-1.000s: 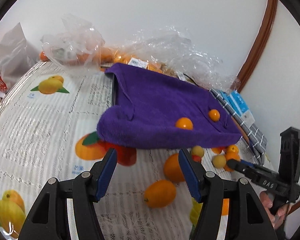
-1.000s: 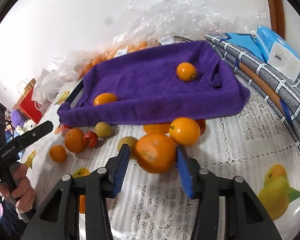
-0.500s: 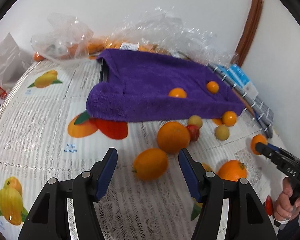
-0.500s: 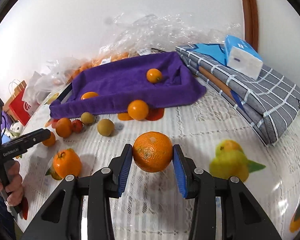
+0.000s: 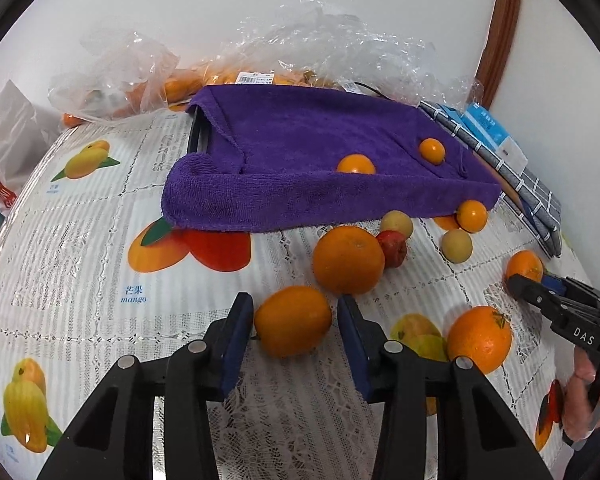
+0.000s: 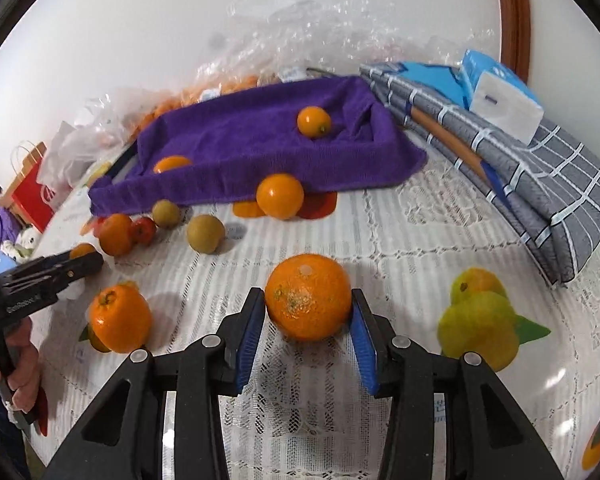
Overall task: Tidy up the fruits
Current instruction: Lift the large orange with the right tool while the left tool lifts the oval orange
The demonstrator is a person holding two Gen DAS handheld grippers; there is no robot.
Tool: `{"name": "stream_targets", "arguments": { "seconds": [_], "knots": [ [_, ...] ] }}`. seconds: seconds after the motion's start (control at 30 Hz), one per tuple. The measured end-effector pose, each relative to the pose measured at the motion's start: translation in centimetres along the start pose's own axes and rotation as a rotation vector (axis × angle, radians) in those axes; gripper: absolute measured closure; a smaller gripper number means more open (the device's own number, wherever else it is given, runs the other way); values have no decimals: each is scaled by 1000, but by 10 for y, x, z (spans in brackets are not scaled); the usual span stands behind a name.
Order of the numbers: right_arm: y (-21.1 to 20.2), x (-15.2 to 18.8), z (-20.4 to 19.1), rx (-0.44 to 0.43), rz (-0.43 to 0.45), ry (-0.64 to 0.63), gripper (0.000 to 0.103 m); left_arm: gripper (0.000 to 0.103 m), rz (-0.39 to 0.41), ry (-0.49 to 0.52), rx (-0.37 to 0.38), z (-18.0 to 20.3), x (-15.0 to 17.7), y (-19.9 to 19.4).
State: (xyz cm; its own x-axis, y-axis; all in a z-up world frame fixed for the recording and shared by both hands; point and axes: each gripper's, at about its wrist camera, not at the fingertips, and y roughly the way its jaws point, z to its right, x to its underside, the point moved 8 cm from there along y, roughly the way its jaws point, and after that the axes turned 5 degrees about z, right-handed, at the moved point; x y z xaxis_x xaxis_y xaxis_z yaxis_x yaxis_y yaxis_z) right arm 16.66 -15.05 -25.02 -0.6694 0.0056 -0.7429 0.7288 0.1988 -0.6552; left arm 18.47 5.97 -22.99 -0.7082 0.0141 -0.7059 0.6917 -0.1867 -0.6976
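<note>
Right tool (image 6: 306, 322) grips an orange (image 6: 308, 296) between its pads. Left tool (image 5: 296, 326) stands open around a mandarin (image 5: 293, 320) on the table (image 5: 80, 264).

Home setting: bench (image 5: 80, 240) wore fruit-print lace-pattern cover; crumpled plastic grocery bags (image 5: 116, 68) at 11 o'clock, folded checked cloth (image 6: 540, 176) and tissue pack (image 6: 500, 96) at 2 o'clock, white wall (image 5: 260, 4) behind.
</note>
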Motion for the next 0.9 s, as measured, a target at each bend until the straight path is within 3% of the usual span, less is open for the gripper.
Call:
{"name": "stream_targets", "arguments": {
  "seconds": [0.07,0.2,0.53,0.9],
  "knots": [
    [-1,1,-6,47,6,-65,63,66,4,-6,5,-1,-1,-1],
    [-7,-1,-17,45,36,-126,63,69,58,-78,117,-6,-5,-10],
    [-28,-12,8,13,141,24,63,69,105,-61,150,4,-9,-21],
    [-29,-13,11,20,140,41,63,69,124,-91,173,1,-9,-23]
  ]
}}
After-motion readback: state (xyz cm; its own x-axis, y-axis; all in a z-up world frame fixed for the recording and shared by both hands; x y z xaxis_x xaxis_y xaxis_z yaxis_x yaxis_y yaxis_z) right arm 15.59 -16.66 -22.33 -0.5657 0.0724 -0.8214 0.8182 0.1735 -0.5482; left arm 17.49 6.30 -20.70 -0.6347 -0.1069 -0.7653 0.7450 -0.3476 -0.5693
